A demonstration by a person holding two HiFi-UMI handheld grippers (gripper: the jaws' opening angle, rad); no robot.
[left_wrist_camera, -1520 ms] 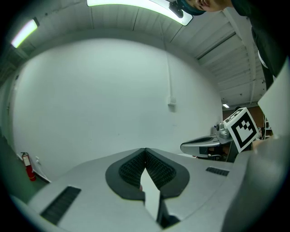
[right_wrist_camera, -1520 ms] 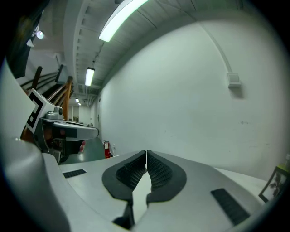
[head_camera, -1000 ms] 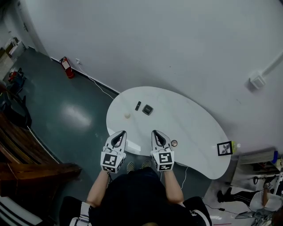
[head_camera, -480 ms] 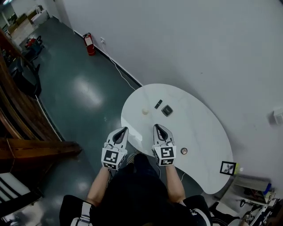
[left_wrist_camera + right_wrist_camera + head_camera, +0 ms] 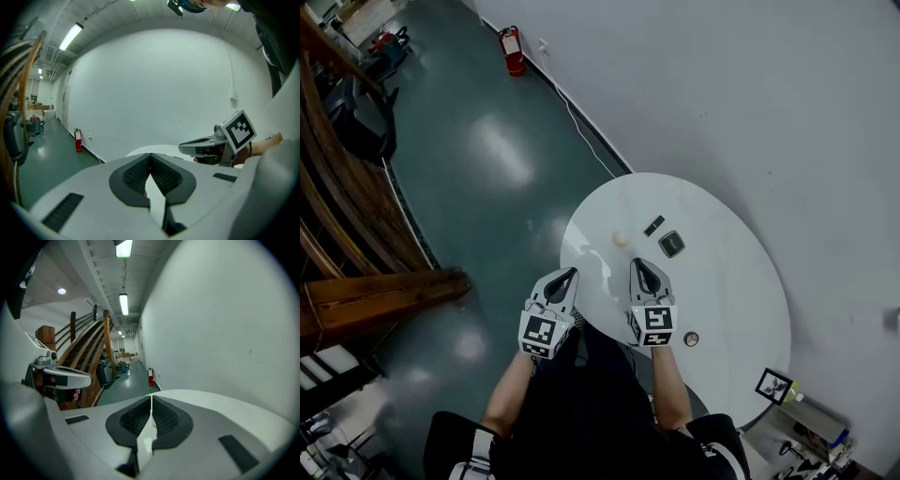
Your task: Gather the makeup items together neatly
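On the white oval table (image 5: pixel 722 300) lie a small black stick (image 5: pixel 653 226), a dark square compact (image 5: pixel 671 244), a pale round sponge (image 5: pixel 621 240) and a small round brownish item (image 5: pixel 691 338) near the right hand. My left gripper (image 5: pixel 566 276) hovers at the table's near left edge, jaws shut and empty. My right gripper (image 5: pixel 641 267) is over the table just short of the compact, also shut with nothing in it. In the left gripper view the closed pads (image 5: pixel 151 176) fill the foreground; the right gripper view shows the same (image 5: pixel 151 417).
A marker card (image 5: pixel 772 385) stands at the table's right end. A red fire extinguisher (image 5: pixel 512 41) sits by the wall with a cable running along the floor. A wooden staircase (image 5: pixel 347 281) rises at the left. Dark green floor surrounds the table.
Both grippers have advanced and sunk toward the table; the head view has swung, so the table now lies more to the right. Jaws stayed shut.
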